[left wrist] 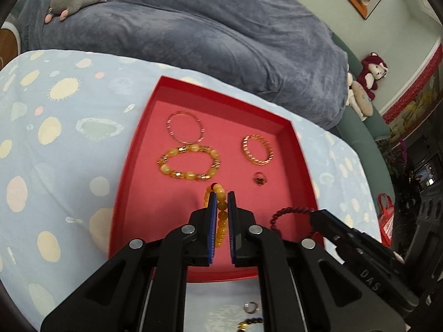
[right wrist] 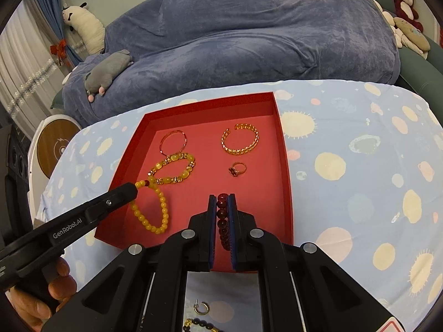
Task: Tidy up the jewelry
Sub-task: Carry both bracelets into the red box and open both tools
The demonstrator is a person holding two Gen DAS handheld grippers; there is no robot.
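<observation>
A red tray (left wrist: 221, 96) (right wrist: 285, 166) lies on the spotted blue cloth. In it lie a thin pink bangle (left wrist: 185, 126) (right wrist: 174, 141), a chunky yellow bead bracelet (left wrist: 188, 163) (right wrist: 173, 170), a gold chain cuff (left wrist: 258, 149) (right wrist: 240, 142) and a red-stone ring (left wrist: 259, 178) (right wrist: 237, 169). My left gripper (left wrist: 221, 196) (right wrist: 130, 189) is shut on a small yellow bead bracelet (left wrist: 221, 215) (right wrist: 155, 210) over the tray's near left. My right gripper (right wrist: 222, 197) (left wrist: 318, 217) is shut on a dark red bead bracelet (right wrist: 223, 221) (left wrist: 288, 213) over the tray's near right.
On the cloth in front of the tray lie a small hoop earring (left wrist: 250, 306) (right wrist: 201, 307) and a black and gold bead bracelet (left wrist: 250, 323) (right wrist: 202, 325). A blue-covered sofa (left wrist: 207, 27) (right wrist: 249, 36) with plush toys stands behind the table.
</observation>
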